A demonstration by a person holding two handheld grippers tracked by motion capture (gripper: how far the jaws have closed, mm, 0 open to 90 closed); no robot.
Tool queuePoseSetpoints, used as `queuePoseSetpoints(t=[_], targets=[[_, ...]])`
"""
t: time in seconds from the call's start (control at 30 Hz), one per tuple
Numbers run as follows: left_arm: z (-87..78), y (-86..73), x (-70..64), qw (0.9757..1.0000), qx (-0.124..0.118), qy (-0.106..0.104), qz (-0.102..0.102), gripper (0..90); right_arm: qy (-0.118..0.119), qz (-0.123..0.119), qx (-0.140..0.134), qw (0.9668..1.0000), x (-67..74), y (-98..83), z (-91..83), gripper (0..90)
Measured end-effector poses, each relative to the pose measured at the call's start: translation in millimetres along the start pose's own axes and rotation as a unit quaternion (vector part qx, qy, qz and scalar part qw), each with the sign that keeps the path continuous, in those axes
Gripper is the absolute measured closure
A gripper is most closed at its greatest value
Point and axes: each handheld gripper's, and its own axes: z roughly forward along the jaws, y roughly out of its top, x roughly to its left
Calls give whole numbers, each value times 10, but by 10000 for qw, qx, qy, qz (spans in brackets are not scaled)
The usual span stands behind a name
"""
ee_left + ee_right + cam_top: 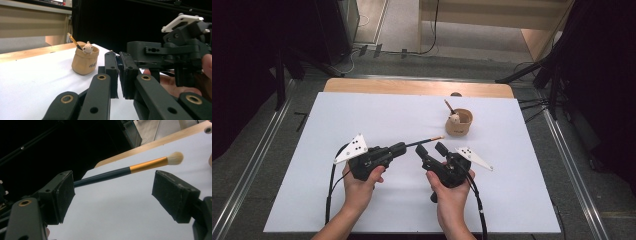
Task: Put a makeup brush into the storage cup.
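Note:
A makeup brush with a dark handle, a gold ferrule and pale bristles hangs level above the white table. My left gripper is shut on its handle end, and its pads stand pressed close together. My right gripper is open just to the right. In the right gripper view the brush crosses beyond the two wide-apart pads, touching neither. A tan pouch stands farther back and holds another brush and a small pale figure.
The white table sheet spreads around both hands, and a wooden edge runs along the far side. A small dark knob sits at that far edge. Floor rails and cables lie beyond.

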Motion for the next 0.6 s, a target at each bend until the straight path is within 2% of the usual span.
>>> queuePoseSetpoints(t=[0.1, 0.47, 0.6], targets=[[15, -19, -29, 10000, -27, 1, 61, 866, 51, 243, 57, 9997, -34, 4, 6, 200], [77, -78, -108, 9998, 1, -118, 149, 867, 57, 584, 57, 9983, -99, 28, 15, 234], [97, -92, -122, 9997, 25, -124, 217, 866, 73, 691, 45, 9976, -131, 23, 14, 283]])
